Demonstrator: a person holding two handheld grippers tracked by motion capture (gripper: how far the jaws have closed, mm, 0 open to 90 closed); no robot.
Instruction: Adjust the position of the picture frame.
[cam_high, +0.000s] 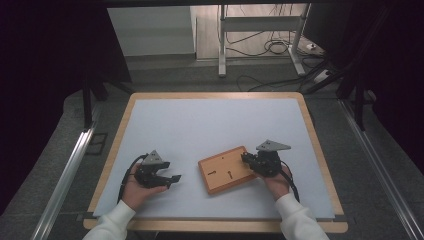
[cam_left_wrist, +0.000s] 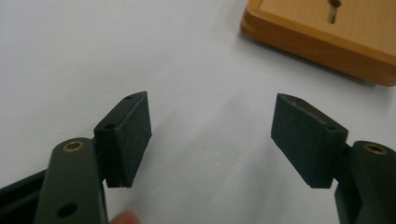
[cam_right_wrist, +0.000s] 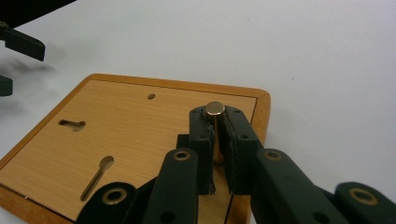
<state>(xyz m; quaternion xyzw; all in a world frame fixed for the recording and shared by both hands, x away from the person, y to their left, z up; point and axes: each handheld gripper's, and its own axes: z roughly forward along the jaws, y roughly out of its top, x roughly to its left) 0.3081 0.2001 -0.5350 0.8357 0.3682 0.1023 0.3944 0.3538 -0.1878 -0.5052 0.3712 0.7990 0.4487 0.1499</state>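
A flat wooden board (cam_high: 225, 170) with two keyhole slots lies on the white mat, between my two grippers. In the right gripper view, my right gripper (cam_right_wrist: 216, 123) is shut on a small brass-coloured metal peg (cam_right_wrist: 215, 108) that stands upright near a corner of the board (cam_right_wrist: 130, 135). In the high view the right gripper (cam_high: 246, 159) sits at the board's right edge. My left gripper (cam_high: 172, 179) rests on the mat left of the board, held in a hand. Its jaws stand wide open (cam_left_wrist: 212, 135) with nothing between them, and a corner of the board (cam_left_wrist: 327, 32) lies beyond them.
The white mat (cam_high: 200, 125) covers a wooden tabletop (cam_high: 115, 150) with a raised rim. Beyond the far edge are a metal stand's legs (cam_high: 222, 50) and cables on the floor. Dark curtains hang at both sides.
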